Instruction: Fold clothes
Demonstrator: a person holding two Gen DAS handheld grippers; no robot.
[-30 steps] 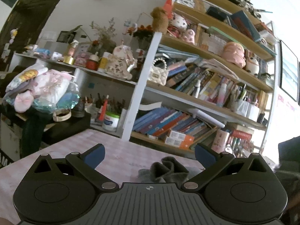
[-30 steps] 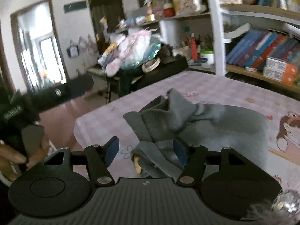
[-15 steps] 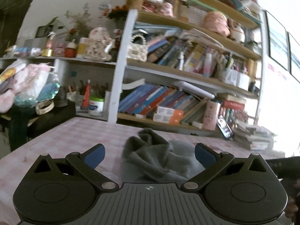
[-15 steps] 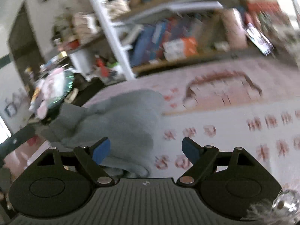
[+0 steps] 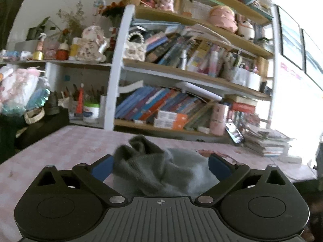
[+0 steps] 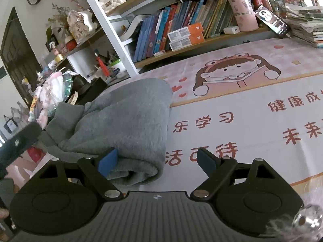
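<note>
Grey garment bunched on the pink counter, both tools spread apart around it.

The left tool (image 5: 160,165) hovers low with its blue fingers wide, and the crumpled grey garment (image 5: 161,171) sits between them; whether either pad touches the cloth is hard to tell from this angle. In the right wrist view the garment (image 6: 129,121) lies as a thick folded roll on the counter (image 6: 252,121), left of the cartoon print. The right tool (image 6: 156,161) also has its fingers apart: the left pad rests against the near edge of the roll, and the right finger is over bare printed cloth. A crowded bookshelf (image 5: 181,104) stands behind the counter.
</note>
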